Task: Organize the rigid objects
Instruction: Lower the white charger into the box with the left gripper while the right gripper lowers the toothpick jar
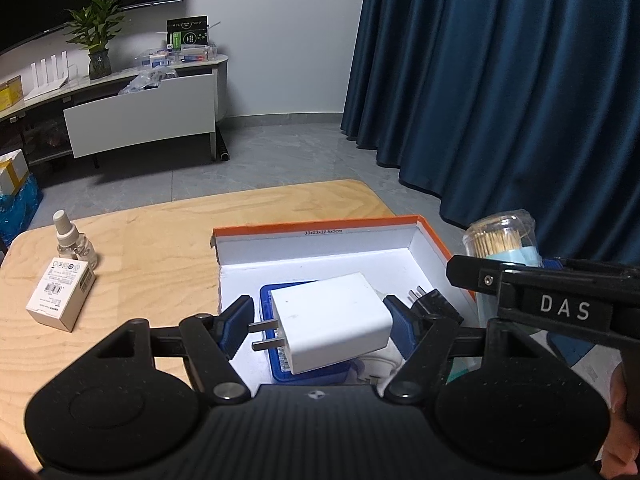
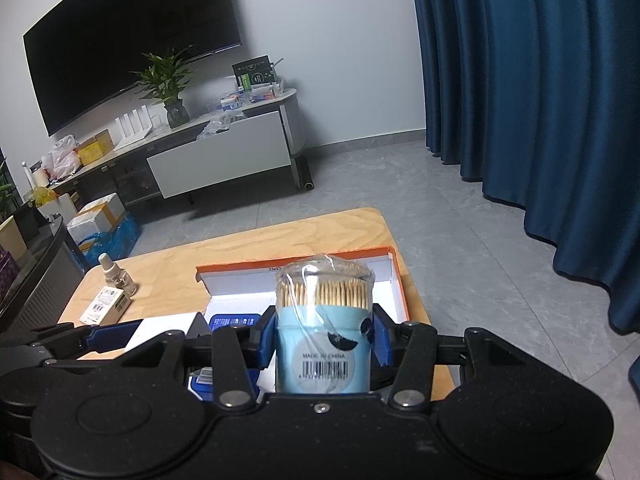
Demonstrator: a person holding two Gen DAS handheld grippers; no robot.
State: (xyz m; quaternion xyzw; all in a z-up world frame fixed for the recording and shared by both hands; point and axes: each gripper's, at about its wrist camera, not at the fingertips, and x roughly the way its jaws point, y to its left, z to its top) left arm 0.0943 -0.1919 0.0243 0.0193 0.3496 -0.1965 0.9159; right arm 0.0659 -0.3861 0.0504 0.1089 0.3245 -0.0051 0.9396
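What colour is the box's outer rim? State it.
Orange; the box is white inside. Left wrist view shows it best.

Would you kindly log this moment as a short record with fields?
left gripper: shut on white charger, above the box
right gripper: shut on toothpick jar, upright
box: orange rim, open, holds blue case and black plug
table: small bottle and white carton at left, outside the box
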